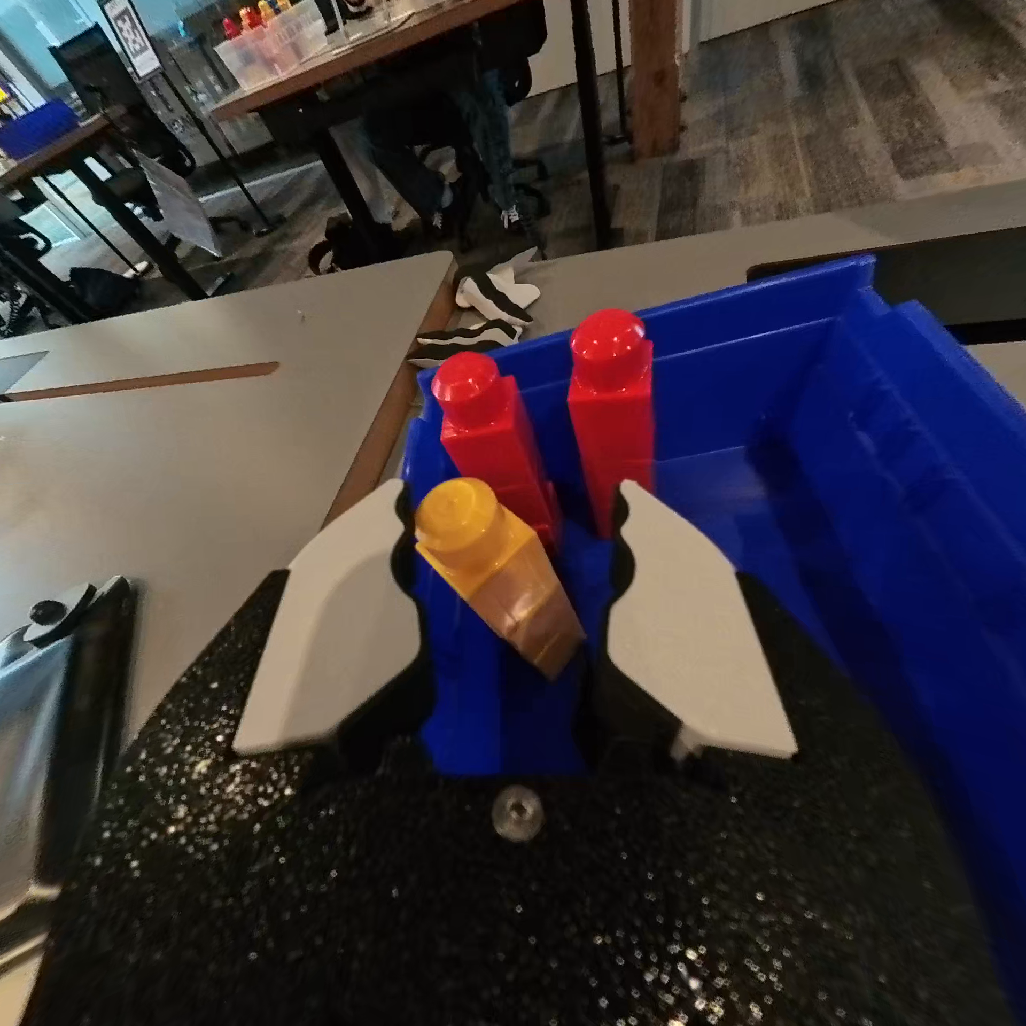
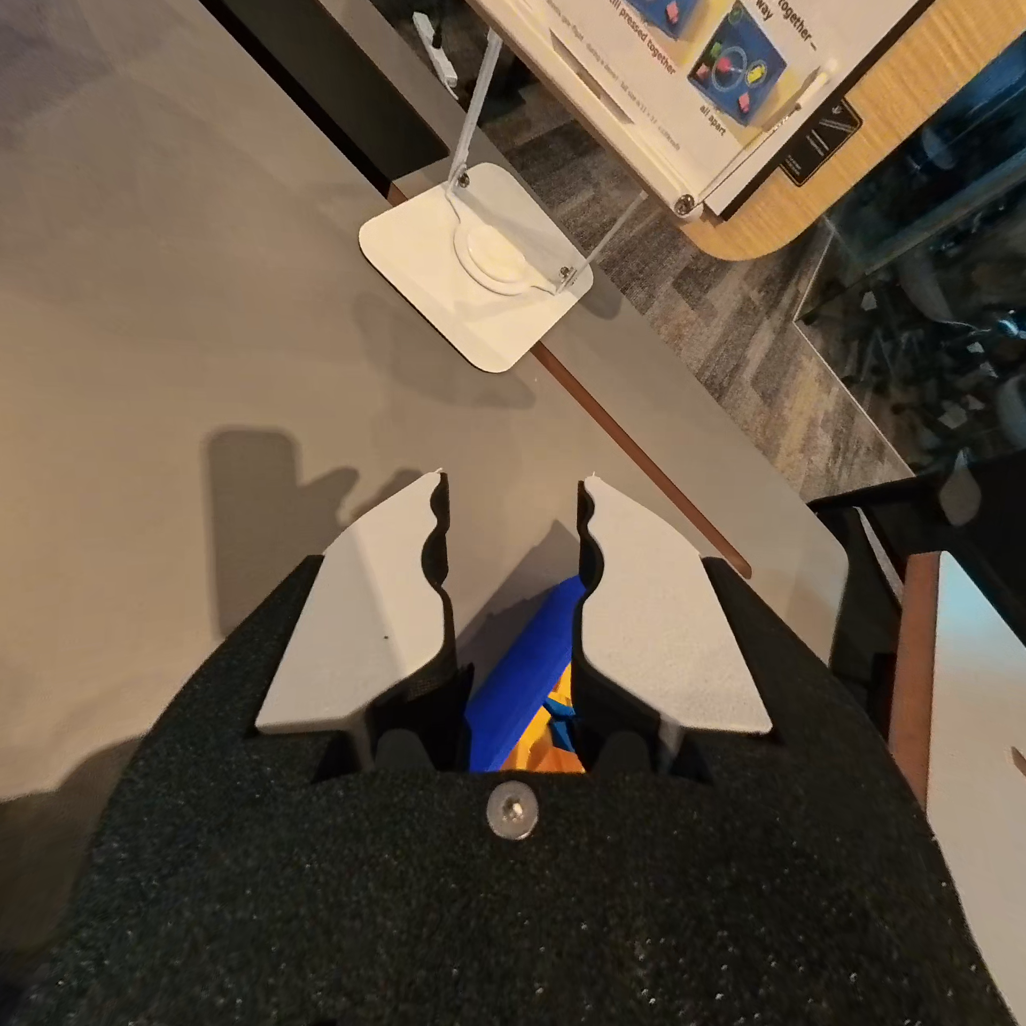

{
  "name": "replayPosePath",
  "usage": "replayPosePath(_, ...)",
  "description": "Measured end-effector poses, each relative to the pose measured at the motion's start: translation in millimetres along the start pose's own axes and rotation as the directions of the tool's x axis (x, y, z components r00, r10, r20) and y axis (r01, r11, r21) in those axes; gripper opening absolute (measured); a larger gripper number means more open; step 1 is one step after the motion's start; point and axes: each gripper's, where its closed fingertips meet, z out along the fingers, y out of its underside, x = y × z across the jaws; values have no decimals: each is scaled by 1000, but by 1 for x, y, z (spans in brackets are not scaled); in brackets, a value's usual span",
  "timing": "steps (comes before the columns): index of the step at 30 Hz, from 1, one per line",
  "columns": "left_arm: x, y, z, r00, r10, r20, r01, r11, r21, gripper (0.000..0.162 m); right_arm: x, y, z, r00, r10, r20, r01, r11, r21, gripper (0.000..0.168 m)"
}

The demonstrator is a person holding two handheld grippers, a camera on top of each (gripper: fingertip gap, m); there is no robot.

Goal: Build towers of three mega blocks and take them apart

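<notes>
Your left gripper [image 1: 508, 511] has its jaws spread apart, its two grey fingers [image 1: 344, 622] flanking a yellow-orange block tower [image 1: 499, 572] without clearly touching it; whether the pads make contact lower down is hidden. The tower stands inside a blue bin [image 1: 833, 444] and tilts toward 11 o'clock, its round stud uppermost. Just beyond it, at 12 o'clock from the jaws, stand two red block towers: the left red tower [image 1: 488, 438] leans the same way and sits close behind the yellow-orange one, and the right red tower [image 1: 610, 422] stands nearly upright, just beside the right fingertip. The bin's far wall runs behind both and its side wall sweeps off toward 3 o'clock. The bin rests on a grey table [image 1: 194, 444]. Past the bin's far corner, at 12 o'clock, lies a black-and-white striped cloth [image 1: 488, 311]. Farther off are wooden tables and a carpeted floor. Your right gripper [image 2: 511, 483] also has its jaws spread and pinches nothing. Down between the finger bases, at 6 o'clock from the tips, you can glimpse the blue bin's rim [image 2: 516, 683] with a sliver of yellow-orange beside it. Ahead at 12 o'clock a white stand base [image 2: 438, 316] sits on the grey table, carrying a printed sheet [image 2: 666, 83] toward 1 o'clock.
</notes>
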Motion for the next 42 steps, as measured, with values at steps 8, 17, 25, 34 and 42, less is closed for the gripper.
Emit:
replayPosePath(8, -7, 1, 1, 1000, 2, -4, -1, 1000, 21, 59, -3, -2, 1, 1000, -8, 11, 8, 1000, 4, 43)
replayPosePath(17, -1, 12, 9, 999, 46, -14, -47, 996, -71, 44, -7, -6, 2, 999, -25, 20, 25, 1000, 14, 39)
replayPosePath(25, 78, -88, -71, 878, 105, -467, 57, 945, 321, 41, -56, -80, -8, 968, -182, 170, 109, 924, 367, 41)
replayPosePath(34, 228, -116, -257, 32, 623, -782, 214, 760, 614, 41, -191, -144, -17, 670, -395, 629, -68, 811, 582, 72)
replayPosePath(42, 279, -93, -286, -184, 652, -735, 112, 757, 644, 42, -231, -146, -17, 481, -413, 774, -144, 833, 534, 46)
